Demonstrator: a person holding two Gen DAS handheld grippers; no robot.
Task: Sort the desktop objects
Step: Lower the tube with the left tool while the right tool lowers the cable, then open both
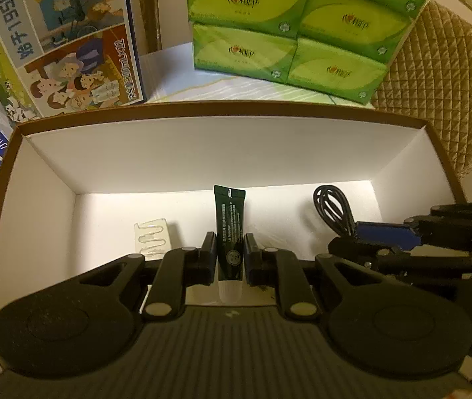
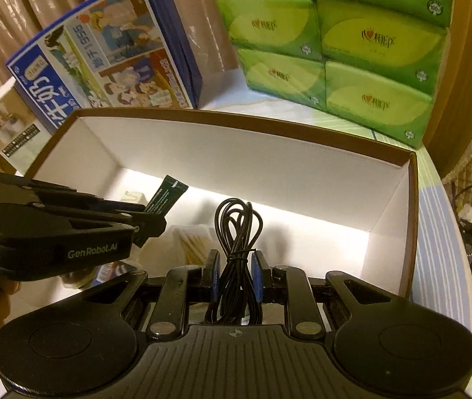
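Two grippers reach into a white-lined cardboard box [image 1: 202, 153] side by side. The left gripper [image 1: 230, 256] is clamped on a dark green tube [image 1: 230, 232], held upright with its clear cap toward the camera. The right gripper [image 2: 235, 274] pinches a bundled black cable [image 2: 237, 232], its loops standing above the fingers. A clear packet [image 1: 151, 237] lies on the box floor left of the tube. Behind the box stand green tissue packs [image 1: 289, 30] and a blue milk carton [image 2: 109, 53].
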